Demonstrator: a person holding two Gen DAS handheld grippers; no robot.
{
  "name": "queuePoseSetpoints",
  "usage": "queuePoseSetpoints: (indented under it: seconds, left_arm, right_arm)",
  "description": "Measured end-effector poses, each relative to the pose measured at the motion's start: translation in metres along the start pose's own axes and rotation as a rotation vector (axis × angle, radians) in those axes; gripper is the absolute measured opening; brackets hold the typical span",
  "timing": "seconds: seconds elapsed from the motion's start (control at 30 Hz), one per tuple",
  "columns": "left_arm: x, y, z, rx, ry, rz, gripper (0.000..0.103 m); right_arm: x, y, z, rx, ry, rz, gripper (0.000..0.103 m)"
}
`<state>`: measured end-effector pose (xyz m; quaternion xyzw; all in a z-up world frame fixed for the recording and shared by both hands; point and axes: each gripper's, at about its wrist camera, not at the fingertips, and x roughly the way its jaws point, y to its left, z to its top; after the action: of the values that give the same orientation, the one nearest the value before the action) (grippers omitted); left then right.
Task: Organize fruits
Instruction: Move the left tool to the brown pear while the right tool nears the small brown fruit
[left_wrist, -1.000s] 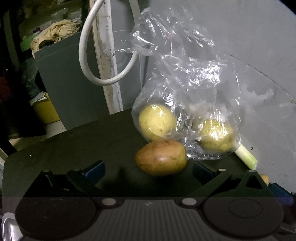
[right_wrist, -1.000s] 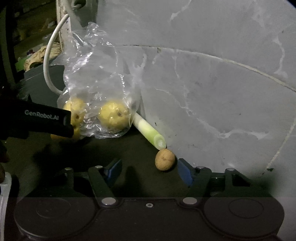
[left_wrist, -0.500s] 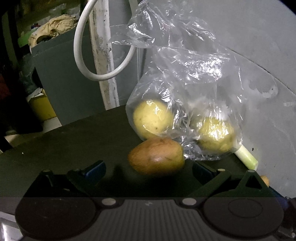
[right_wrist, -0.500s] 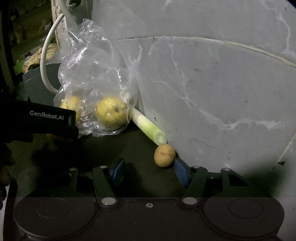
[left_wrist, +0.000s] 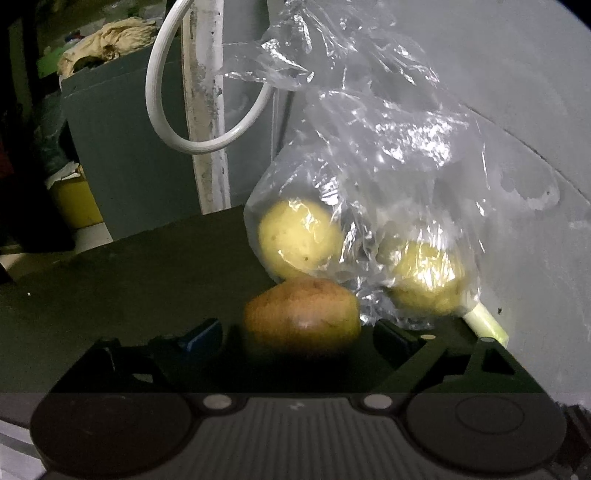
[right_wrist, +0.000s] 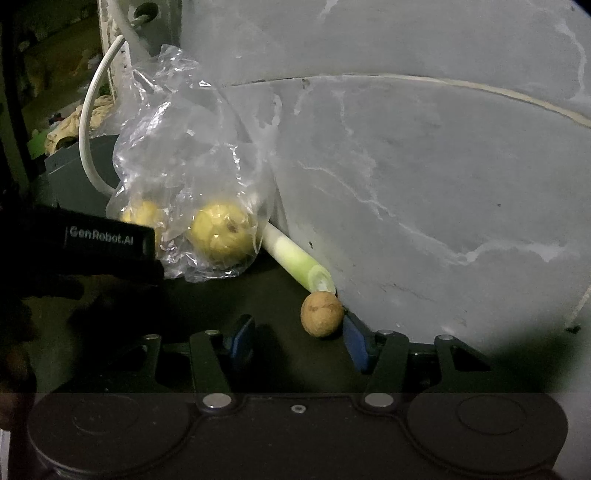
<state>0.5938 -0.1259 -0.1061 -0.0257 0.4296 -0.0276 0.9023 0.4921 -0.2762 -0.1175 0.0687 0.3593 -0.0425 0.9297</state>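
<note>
My left gripper is open around the orange fruit; my right gripper is open, small brown fruit at one o'clock.

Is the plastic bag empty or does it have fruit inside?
Not empty: the plastic bag holds two yellow fruits, visible through it.

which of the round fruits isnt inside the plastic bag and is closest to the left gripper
The reddish-orange fruit, lying loose on the dark surface between the open fingers of the left gripper. The two yellow fruits sit behind it inside the clear bag.
</note>
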Motion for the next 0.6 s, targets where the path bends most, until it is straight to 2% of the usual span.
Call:
queuePoseSetpoints:
  seconds: [0.07,0.2,0.3,0.43,0.6]
  left_arm:
    - [0.001,0.001,0.002,-0.002,-0.002,0.003,0.092]
    - [0.0004,0.0043,0.0018,-0.013,-0.006,-0.006,0.08]
    - [0.0023,0.0072,0.001,-0.025,0.001,-0.022,0.075]
    - [0.0022,0.0085,0.0006,-0.042,0.0,-0.028,0.074]
    - [-0.0013,0.0088,-0.002,-0.046,0.003,-0.03,0.073]
  right_arm:
    - [-0.0005,-0.0003,-0.0003,0.002,-0.003,0.003,0.055]
    - [-0.0003,-0.0003,-0.0006,0.001,-0.01,0.008,0.055]
    - [-0.0004,-0.0016,-0.001,0.011,-0.017,0.013,0.05]
    - [-0.0006,-0.005,-0.0011,0.025,-0.027,0.011,0.042]
    - [-0.0003,-0.0063,-0.0012,0.026,-0.03,0.006,0.037]
